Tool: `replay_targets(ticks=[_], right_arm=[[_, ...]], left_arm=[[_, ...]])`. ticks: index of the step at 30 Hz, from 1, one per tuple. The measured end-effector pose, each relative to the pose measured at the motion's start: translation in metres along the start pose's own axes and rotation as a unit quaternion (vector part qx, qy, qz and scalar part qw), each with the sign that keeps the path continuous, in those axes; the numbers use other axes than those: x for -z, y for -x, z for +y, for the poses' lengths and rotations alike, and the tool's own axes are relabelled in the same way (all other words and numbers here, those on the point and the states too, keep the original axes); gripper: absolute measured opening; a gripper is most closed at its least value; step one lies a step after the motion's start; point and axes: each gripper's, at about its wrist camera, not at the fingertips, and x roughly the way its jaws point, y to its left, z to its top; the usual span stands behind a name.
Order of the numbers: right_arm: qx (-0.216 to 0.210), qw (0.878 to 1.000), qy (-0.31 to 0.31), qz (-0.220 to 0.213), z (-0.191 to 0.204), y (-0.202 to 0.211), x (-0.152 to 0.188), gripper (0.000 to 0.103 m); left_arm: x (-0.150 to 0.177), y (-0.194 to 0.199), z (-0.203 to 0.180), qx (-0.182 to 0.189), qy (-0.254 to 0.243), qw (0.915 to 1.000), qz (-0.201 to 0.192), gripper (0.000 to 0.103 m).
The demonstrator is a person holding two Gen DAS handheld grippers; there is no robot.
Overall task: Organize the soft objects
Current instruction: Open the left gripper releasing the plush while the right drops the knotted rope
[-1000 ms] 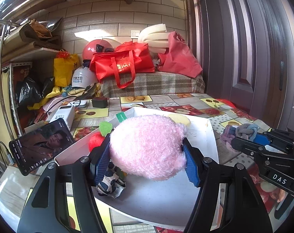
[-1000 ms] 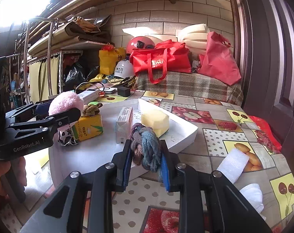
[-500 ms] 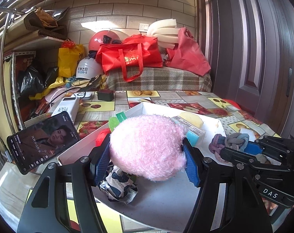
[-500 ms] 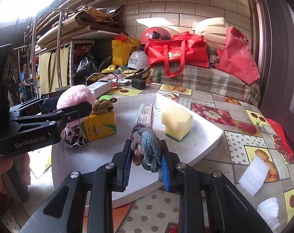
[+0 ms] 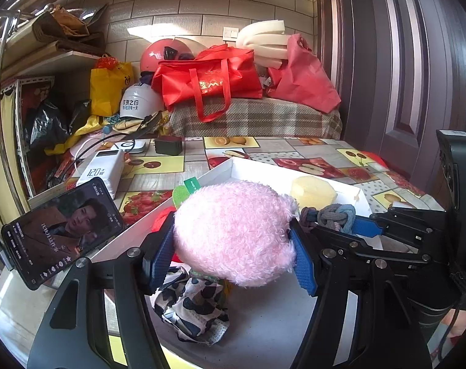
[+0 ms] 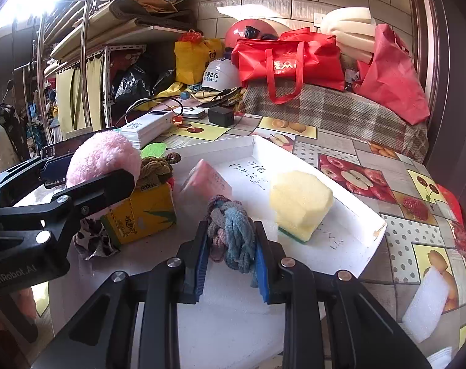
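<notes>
1. Over the white tray [image 6: 349, 215], both grippers are now hanging together. Compared with a second ago, the right gripper [image 6: 231, 243] is coming in from the table side, so its bundle is now above the tray floor and no more above the tablecloth [image 6: 396, 181]. I judge that both soft things are close to being put down.

2. Inside the left gripper [image 5: 233, 246], the pink plush ball [image 5: 236, 230] is being squeezed between the blue pads. It is fluffy, round and big, and it is bulging out past the jaws. It is staying at the near left part of the tray, above a spotted cloth [image 5: 196, 307].

3. Further in the tray, the yellow sponge [image 6: 300, 206] is lying as a chunky block with cut corners and a thin green bottom. It looks porous and light.

4. Near the left gripper, a yellow carton [image 6: 144, 215] is standing with a brown knotted band [image 6: 157, 169] on top.

5. Between the right gripper's jaws, the braided bundle [image 6: 233, 233] of grey, blue and pink cords is being held firmly. It is small, knotted and woolly, so it is likely keeping its shape when released.
</notes>
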Motion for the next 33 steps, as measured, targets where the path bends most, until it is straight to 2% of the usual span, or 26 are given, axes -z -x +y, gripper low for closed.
replay_targets(ticks=[5,11,20,22,24,27,29,31,33], right_arm=[[0.003,1.0,-0.011,0.001,-0.005,-0.008,-0.005,0.026],[0.002,0.999,-0.035,0.004,-0.015,-0.01,-0.006,0.026],[0.016,1.0,-0.024,-0.012,-0.009,-0.004,-0.006,0.029],[0.025,0.999,-0.026,-0.016,-0.009,-0.002,-0.005,0.036],[0.036,0.999,-0.03,-0.02,-0.009,-0.001,-0.005,0.06],[0.053,0.997,-0.043,-0.027,-0.015,0.003,-0.005,0.073],[0.061,0.996,-0.056,-0.031,-0.019,0.005,-0.004,0.081],[0.061,0.995,-0.065,-0.036,-0.023,0.007,-0.004,0.084],[0.065,0.995,-0.07,-0.041,-0.025,0.009,-0.003,0.09]], left_arm=[[-0.003,-0.009,-0.001,0.003,-0.01,0.9999,0.007,0.067],[-0.004,-0.017,0.005,0.008,0.003,0.9997,0.022,0.067],[-0.005,-0.014,0.002,0.0,-0.009,0.9999,0.014,0.068],[-0.005,-0.013,0.001,-0.004,-0.01,0.9999,0.013,0.069],[-0.004,-0.012,0.001,-0.01,-0.01,0.9998,0.011,0.071],[-0.004,-0.01,0.003,-0.02,-0.006,0.9998,0.006,0.075],[-0.004,-0.009,0.004,-0.027,-0.002,0.9996,0.001,0.083],[-0.004,-0.006,0.004,-0.028,-0.003,0.9996,-0.007,0.096],[-0.003,-0.001,0.003,-0.029,-0.007,0.9994,-0.019,0.103]])
